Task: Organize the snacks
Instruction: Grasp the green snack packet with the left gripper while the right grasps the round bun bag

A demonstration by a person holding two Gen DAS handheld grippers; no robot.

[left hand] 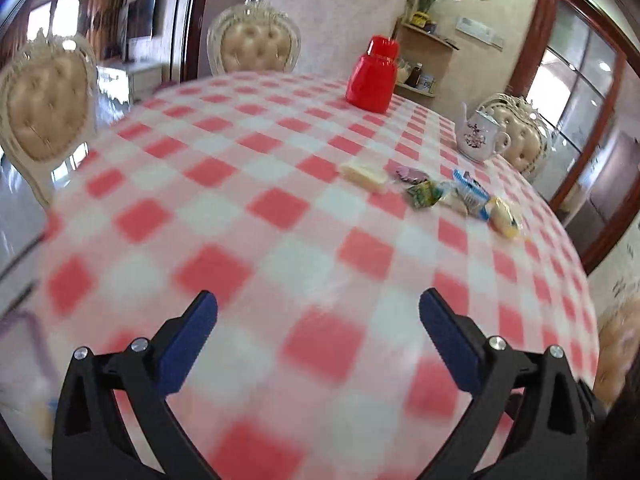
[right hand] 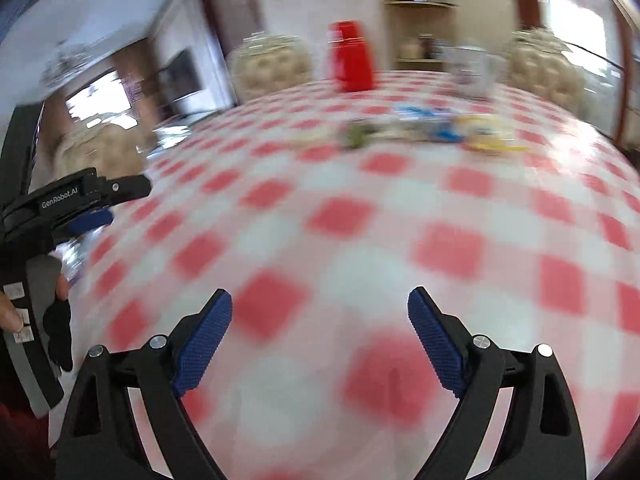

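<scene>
Each hand-held gripper, left (left hand: 318, 304) and right (right hand: 320, 304), gapes wide, empty.

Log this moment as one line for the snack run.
left claw: open, empty | right claw: open, empty | snacks: loose on checked tablecloth | red jar: lidded, beyond them

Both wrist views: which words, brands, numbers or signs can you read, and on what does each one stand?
"GenRobot.AI": white letters on the black body of the left gripper, at the left edge of the right wrist view.
Snack wrappers: print too small and blurred to read.
White labels on the handle under the left gripper: unreadable.
Teapot: flower pattern only, no text.
</scene>
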